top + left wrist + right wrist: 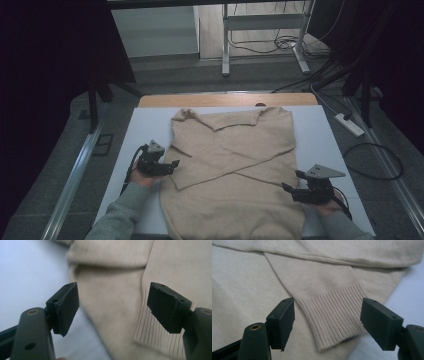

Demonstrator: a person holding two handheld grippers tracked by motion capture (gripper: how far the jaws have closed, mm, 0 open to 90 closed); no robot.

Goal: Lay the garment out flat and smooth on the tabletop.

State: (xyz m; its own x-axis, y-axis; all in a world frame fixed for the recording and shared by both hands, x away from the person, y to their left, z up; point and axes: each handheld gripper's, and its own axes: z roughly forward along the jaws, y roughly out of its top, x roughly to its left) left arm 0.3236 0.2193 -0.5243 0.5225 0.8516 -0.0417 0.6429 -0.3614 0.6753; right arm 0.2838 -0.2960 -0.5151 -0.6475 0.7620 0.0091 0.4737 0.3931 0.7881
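left tongs (174,163): jaws apart, empty | right tongs (291,181): jaws apart, empty

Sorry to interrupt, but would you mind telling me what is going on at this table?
A person holding a two-jaw gripper in each hand is folding a beige knitted sweater laid flat on a white table. Both sleeves are already crossed over the body. The left gripper sits at the sweater's left edge, jaws open with nothing clamped. The right gripper is at the right edge, also open, its jaws either side of a ribbed cuff without pressing on it.
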